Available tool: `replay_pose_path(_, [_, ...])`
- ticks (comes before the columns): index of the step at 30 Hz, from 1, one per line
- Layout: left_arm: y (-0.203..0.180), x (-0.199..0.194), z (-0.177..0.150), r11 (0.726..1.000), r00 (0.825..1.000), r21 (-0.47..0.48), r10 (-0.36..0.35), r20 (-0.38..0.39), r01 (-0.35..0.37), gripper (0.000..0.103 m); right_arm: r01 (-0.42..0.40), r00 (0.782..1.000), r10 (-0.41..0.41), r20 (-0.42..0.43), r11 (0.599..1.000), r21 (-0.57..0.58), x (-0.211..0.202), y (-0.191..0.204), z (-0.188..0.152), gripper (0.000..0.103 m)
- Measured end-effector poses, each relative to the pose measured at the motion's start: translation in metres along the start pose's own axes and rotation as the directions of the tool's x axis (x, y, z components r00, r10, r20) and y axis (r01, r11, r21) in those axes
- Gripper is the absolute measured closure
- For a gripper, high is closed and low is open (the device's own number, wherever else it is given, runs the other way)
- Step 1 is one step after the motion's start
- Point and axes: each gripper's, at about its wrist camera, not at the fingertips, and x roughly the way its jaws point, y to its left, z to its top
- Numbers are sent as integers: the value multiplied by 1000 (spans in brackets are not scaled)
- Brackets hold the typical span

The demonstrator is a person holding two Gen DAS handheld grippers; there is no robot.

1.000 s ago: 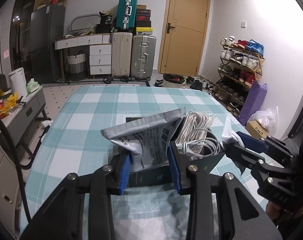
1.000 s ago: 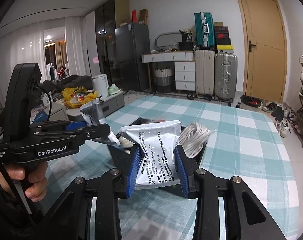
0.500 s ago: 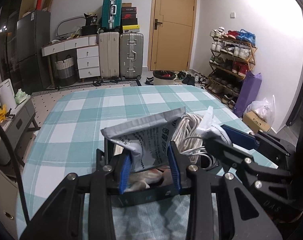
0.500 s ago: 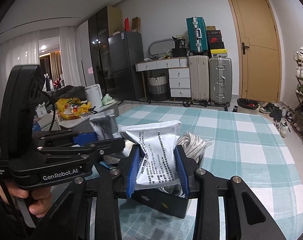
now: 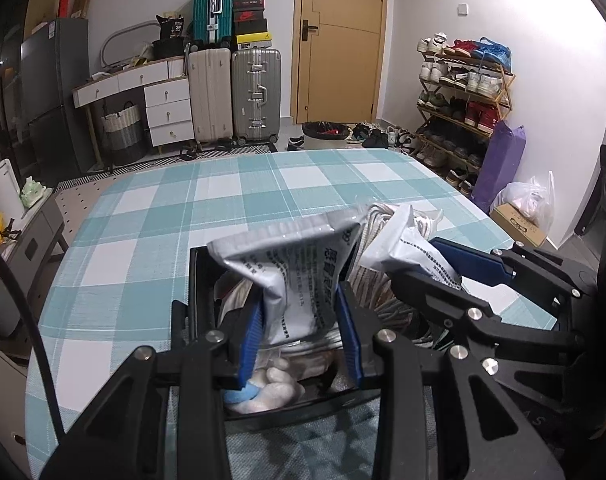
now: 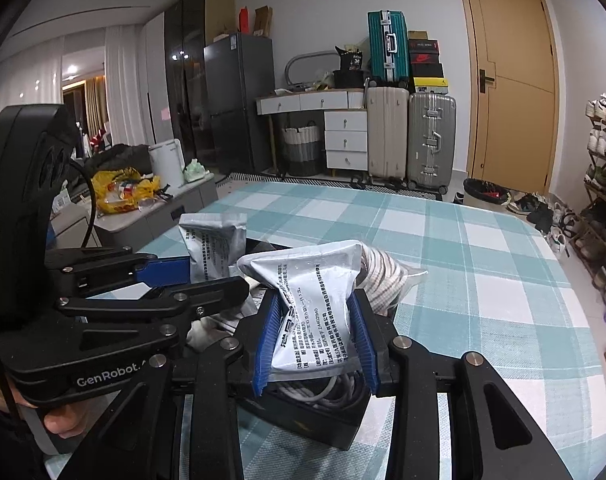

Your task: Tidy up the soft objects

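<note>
We've got a silver pouch (image 5: 299, 280) clamped in our left gripper (image 5: 299, 320) and another pouch (image 6: 315, 312) pinched in our right gripper (image 6: 315, 340). The black bin (image 5: 195, 280) sits directly below both sets of fingertips, pouches upright, so the drop looks straight down.

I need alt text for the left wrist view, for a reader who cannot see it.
The left gripper holds a silver packet above a black box on a checked tablecloth. The right gripper holds a second packet beside it, over a coil of white cord.
</note>
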Motion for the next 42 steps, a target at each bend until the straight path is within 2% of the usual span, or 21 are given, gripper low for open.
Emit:
replay_pose_path(7, [5, 4, 0, 1000, 1000, -18, -9, -8, 9, 68, -6, 1000, 6, -23, 1000, -13, 8, -1, 0, 67])
replay_pose_path(11, [10, 5, 3, 999, 1000, -43, -29, -12, 28, 64, -8, 999, 7, -32, 1000, -25, 10, -2, 1, 64])
replay_pose_path(14, [12, 2, 2, 998, 999, -51, -35, -15, 34, 56, -20, 1000, 19, -23, 1000, -19, 5, -2, 1, 54])
replay_pose_path(17, [14, -5, 0, 998, 999, -58, -37, -10, 37, 42, -23, 1000, 24, 6, 1000, -20, -4, -4, -1, 43])
replay_pose_path(19, [15, -10, -2, 997, 999, -63, -47, -1, 47, 37, -14, 1000, 15, 10, 1000, -19, -9, -5, -2, 29])
replay_pose_path(21, [18, -17, -4, 997, 999, -74, -33, 13, 34, 23, 0, 1000, 1, 22, 1000, -23, -15, -5, -4, 23])
replay_pose_path(25, [25, -31, -9, 995, 998, -87, -35, 43, 38, 15, 16, 1000, -15, 17, 999, -33, -19, -4, -6, 20])
replay_pose_path(27, [28, -37, -11, 996, 999, -88, -16, 52, 21, 14, 19, 1000, -18, 10, 999, -34, -20, -3, -7, 20])
replay_pose_path(29, [30, -42, -14, 997, 998, -83, 6, 60, -1, 14, 22, 1000, -21, 19, 999, -32, -24, 0, -9, 15])
replay_pose_path(31, [30, -49, -18, 998, 996, -67, 27, 83, -22, 9, 25, 999, -24, 37, 999, -27, -30, 1, -10, 3])
replay_pose_path(32, [30, -52, -20, 998, 995, -60, 40, 93, -35, 4, 23, 999, -21, 46, 999, -26, -33, 1, -10, 0])
replay_pose_path(36, [32, -62, -30, 996, 988, -55, 80, 132, -73, 0, 15, 998, -13, 67, 1000, -24, -44, 4, -14, 0])
replay_pose_path(42, [37, -64, -47, 989, 981, -80, 133, 143, -123, 0, 17, 995, -14, 103, 999, -31, -63, 10, -24, 0])
